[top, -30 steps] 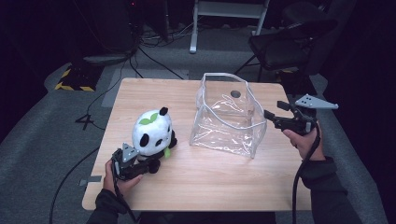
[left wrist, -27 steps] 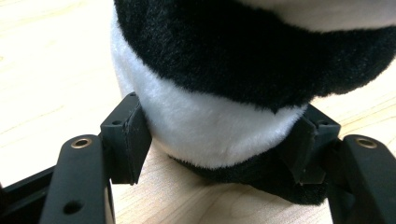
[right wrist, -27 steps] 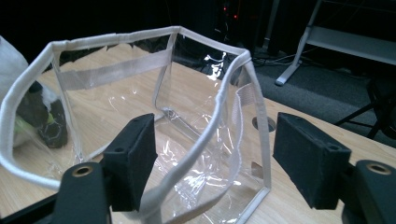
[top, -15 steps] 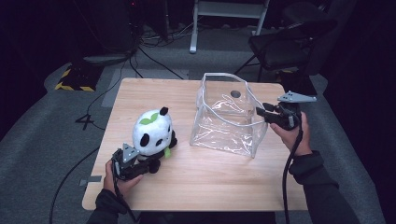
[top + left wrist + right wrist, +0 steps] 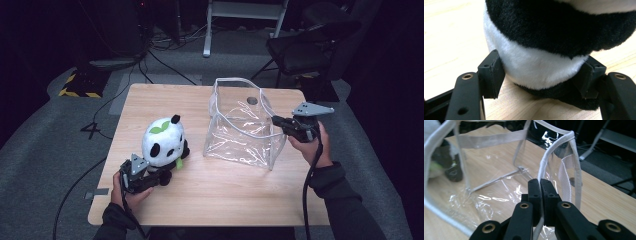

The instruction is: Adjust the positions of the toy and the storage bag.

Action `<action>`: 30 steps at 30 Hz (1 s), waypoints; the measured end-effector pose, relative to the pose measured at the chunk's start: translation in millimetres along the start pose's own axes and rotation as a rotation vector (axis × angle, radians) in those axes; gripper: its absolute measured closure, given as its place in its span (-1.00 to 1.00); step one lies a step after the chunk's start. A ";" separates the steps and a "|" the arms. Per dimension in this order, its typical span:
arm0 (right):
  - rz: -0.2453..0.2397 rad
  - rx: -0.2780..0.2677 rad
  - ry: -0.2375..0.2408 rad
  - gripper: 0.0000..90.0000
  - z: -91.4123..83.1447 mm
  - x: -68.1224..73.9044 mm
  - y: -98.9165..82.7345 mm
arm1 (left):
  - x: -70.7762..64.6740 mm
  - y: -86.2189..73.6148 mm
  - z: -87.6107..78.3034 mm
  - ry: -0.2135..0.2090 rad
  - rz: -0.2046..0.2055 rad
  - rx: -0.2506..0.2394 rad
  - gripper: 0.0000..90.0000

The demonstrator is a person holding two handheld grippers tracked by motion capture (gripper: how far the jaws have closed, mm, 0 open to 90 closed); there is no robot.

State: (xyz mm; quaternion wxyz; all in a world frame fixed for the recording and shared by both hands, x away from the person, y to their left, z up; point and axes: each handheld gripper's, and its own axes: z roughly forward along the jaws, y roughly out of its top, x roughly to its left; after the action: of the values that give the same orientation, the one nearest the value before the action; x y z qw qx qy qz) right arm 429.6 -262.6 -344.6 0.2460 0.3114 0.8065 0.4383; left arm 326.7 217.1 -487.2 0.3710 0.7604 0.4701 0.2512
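Note:
A black-and-white panda plush [image 5: 162,142] [image 5: 536,50] with a green leaf on its head sits upright on the left of the wooden table [image 5: 215,200]. My left gripper [image 5: 159,175] [image 5: 541,75] is shut on the plush's lower body from the near side, pads pressing into the fur. A clear plastic bag [image 5: 240,125] [image 5: 486,195] with white trim stands open at the table's middle right. My right gripper [image 5: 276,120] [image 5: 540,185] has just been closing and is now shut on the bag's white rim at its right side.
Behind the table's far right corner stands a dark chair [image 5: 310,50]. White stand legs [image 5: 245,10] and cables lie on the grey floor at the back. Black-and-yellow tape [image 5: 77,92] marks the floor at the left.
The right gripper moved left to the bag's right rim and its jaws closed on the white trim. The left gripper and the panda have not moved.

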 end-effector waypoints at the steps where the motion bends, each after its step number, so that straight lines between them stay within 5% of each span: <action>1: -0.007 -0.002 0.010 0.95 -2.1 1.4 -1.0 | 0.0 -0.1 0.1 -0.001 -0.001 -0.001 -0.26; 12: -0.073 -0.011 0.098 0.94 -27.2 19.4 -12.9 | -0.4 0.0 0.3 0.000 -0.007 -0.001 -0.26; 18: -0.085 -0.010 0.104 0.89 -30.0 25.5 -14.4 | -0.6 -0.1 0.5 0.001 -0.010 -0.002 -0.26; 26: -0.048 -0.043 0.086 0.60 -33.2 19.8 -15.9 | 0.1 -1.2 0.5 -0.006 -0.011 -0.010 -0.28; 30: -0.038 -0.046 0.066 0.22 -37.3 16.6 -14.3 | -0.3 -1.2 0.6 -0.006 -0.010 -0.010 -0.29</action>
State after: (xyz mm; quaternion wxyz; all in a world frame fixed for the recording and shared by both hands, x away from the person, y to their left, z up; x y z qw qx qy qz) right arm 389.1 -277.4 -340.5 0.2349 0.2756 0.8097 0.4617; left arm 326.4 217.0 -488.5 0.3772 0.7569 0.4719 0.2494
